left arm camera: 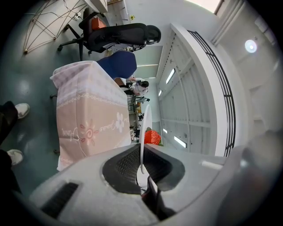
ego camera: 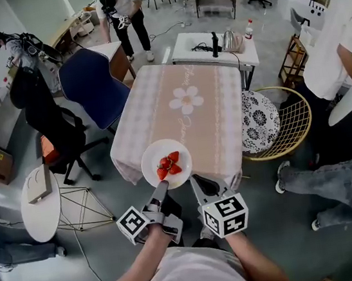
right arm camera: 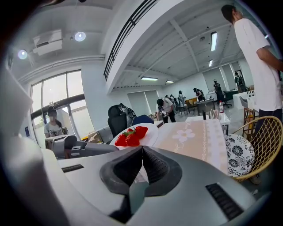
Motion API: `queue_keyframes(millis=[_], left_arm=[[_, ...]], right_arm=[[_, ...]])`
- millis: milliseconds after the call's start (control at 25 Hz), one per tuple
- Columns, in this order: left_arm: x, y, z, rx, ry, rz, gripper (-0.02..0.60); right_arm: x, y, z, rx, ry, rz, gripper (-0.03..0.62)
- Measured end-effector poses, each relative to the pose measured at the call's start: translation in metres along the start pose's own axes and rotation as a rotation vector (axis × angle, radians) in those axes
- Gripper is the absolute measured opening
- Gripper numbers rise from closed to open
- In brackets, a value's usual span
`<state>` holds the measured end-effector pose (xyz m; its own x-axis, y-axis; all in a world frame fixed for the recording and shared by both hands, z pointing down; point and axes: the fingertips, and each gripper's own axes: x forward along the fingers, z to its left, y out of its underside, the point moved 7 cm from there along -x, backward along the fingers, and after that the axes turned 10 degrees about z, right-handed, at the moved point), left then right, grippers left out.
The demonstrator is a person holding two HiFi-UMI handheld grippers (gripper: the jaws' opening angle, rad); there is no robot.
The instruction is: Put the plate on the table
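A white plate (ego camera: 155,155) carrying strawberries (ego camera: 169,165) hangs over the near left corner of the pink flowered tablecloth table (ego camera: 190,125). My left gripper (ego camera: 163,185) is shut on the plate's near rim. In the left gripper view the plate (left arm camera: 143,128) shows edge-on between the pads of that gripper (left arm camera: 141,148), with the strawberries (left arm camera: 152,137) beyond and the table (left arm camera: 88,117) to the left. My right gripper (ego camera: 195,181) sits just right of the plate, shut and empty. In the right gripper view the shut tips of that gripper (right arm camera: 143,148) point past the plate (right arm camera: 151,133) toward the table (right arm camera: 194,137).
A blue chair (ego camera: 90,84) and a black office chair (ego camera: 49,118) stand left of the table. A round white side table (ego camera: 39,204) is at near left. A wicker chair with a patterned cushion (ego camera: 284,121) stands right. People (ego camera: 337,36) stand and sit at right.
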<state>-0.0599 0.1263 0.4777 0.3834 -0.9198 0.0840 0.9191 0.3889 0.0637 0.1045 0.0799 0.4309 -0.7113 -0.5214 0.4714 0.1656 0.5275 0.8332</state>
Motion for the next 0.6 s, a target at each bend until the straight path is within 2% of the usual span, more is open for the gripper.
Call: queue_keyframes(millis=[280, 600], left_arm=[[0.023, -0.032, 0.013, -0.018, -0.009, 0.027, 0.015], [0.061, -0.101, 0.021, -0.045, -0.011, 0.104, 0.015]], right_arm=[[0.033, -0.012, -0.011, 0.015, 0.036, 0.022, 0.005], [0.092, -0.046, -0.014, 0.051, 0.113, 0.031, 0.005]])
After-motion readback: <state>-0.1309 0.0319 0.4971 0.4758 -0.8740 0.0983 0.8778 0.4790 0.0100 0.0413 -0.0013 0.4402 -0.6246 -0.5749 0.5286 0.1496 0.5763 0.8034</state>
